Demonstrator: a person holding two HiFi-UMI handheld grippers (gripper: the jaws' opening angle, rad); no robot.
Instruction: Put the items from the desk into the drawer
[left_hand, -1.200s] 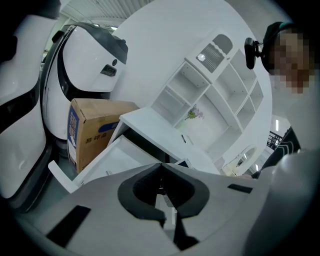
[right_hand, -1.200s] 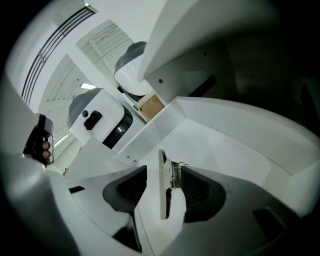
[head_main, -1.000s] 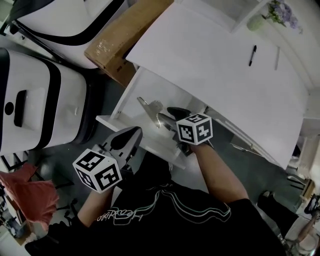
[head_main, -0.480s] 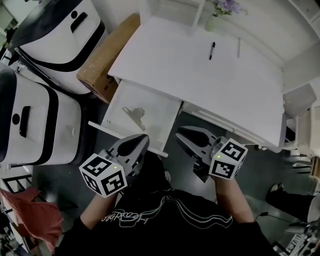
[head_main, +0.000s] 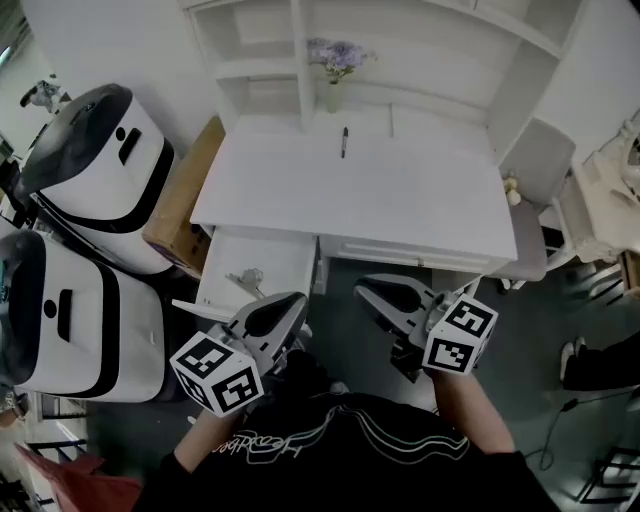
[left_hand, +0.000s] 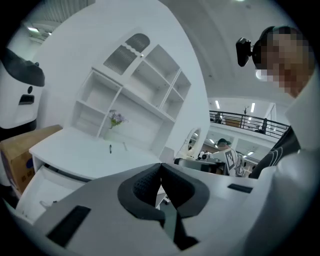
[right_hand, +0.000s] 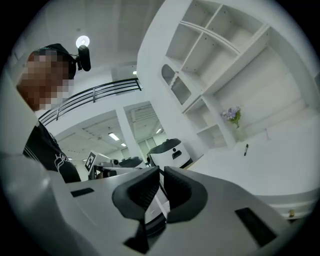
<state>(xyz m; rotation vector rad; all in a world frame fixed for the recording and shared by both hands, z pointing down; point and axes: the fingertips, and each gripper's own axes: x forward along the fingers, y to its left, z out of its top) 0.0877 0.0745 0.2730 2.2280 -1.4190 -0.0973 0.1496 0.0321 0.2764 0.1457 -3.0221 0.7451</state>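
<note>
Jaws of left gripper (head_main: 297, 301) together, short of desk (head_main: 400, 195) edge.

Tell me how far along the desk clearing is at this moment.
Done: a metal clip lies in the open drawer. In hand: nothing; the left tool is shut and empty, and the right tool has just been closing with nothing between its jaws. Left: the pen on the desk.
</note>
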